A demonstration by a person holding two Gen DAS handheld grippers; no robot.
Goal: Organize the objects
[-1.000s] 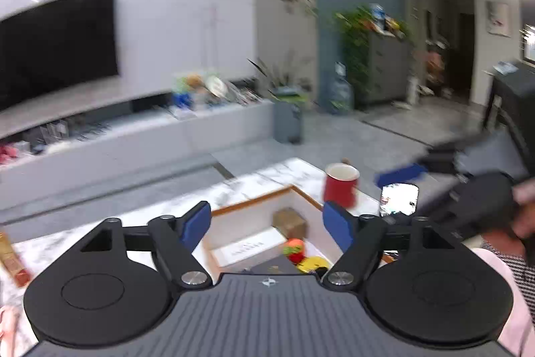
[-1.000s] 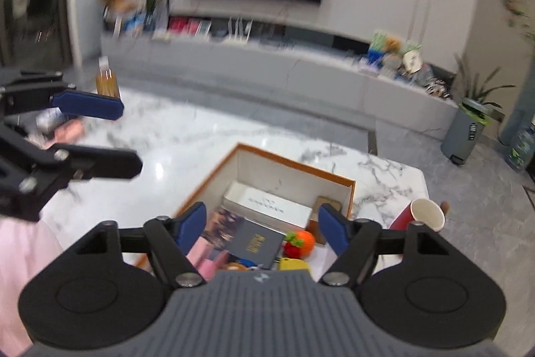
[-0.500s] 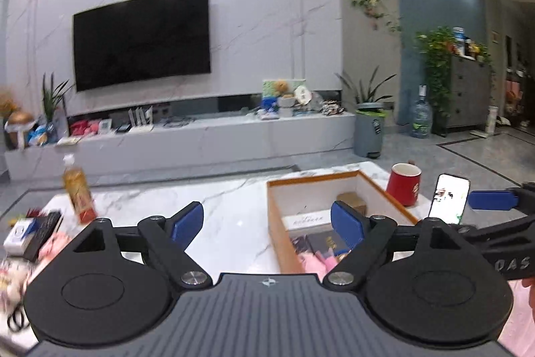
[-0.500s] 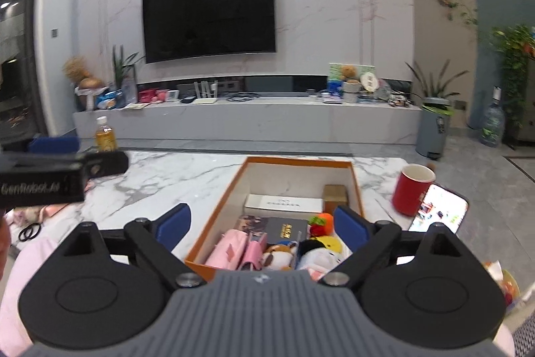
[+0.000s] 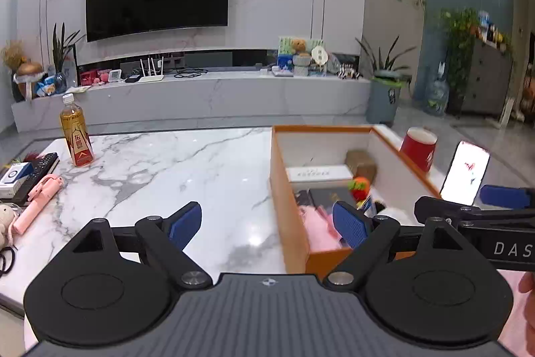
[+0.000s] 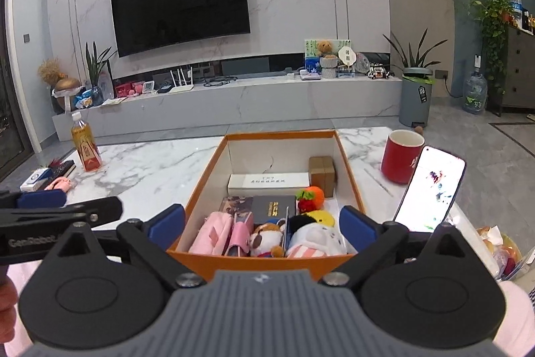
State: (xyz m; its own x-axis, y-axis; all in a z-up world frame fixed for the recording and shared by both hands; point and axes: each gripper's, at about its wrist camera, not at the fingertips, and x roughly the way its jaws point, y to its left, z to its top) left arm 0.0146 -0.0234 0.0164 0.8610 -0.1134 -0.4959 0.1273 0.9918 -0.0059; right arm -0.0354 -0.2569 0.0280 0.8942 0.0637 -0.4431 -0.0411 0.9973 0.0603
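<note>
White marble with grey veins makes up the surface (image 5: 187,169), which runs ahead of both tools toward a long low grey media console (image 6: 234,102) and a wall-mounted black curved television (image 6: 180,9) on a marbled wall. A grey lidded bin (image 6: 414,96) stands on the floor far right of the right tool.

The left tool (image 5: 267,223) hovers with its blue-padded fingers spread wide and nothing between them; bare marble lies ahead of it. The right tool (image 6: 264,226) is likewise spread and empty. Seen from the left wrist, the right tool's black arm crosses at the right edge and bears the letters "DAS"; seen from the right wrist, the left tool's arm at the left edge reads "GenRobot".

Straight ahead of the right tool, and ahead-right of the left one, sits the open orange-rimmed cardboard box with white inside walls (image 6: 281,136). It holds a long white carton with unreadable black print (image 6: 267,181), a dark booklet with gold lettering (image 6: 272,208), a small brown kraft box (image 6: 321,171), pink pouches (image 6: 220,231), plush toys (image 6: 311,233) and an orange-and-red toy fruit (image 6: 311,198).

Right of the box stand a red mug (image 6: 401,156) and a lit, propped-up smartphone (image 6: 431,189). Far left of both tools are an amber tea bottle with a red label (image 5: 75,131), a pink selfie stick (image 5: 38,201) and a black remote control (image 5: 36,173).
</note>
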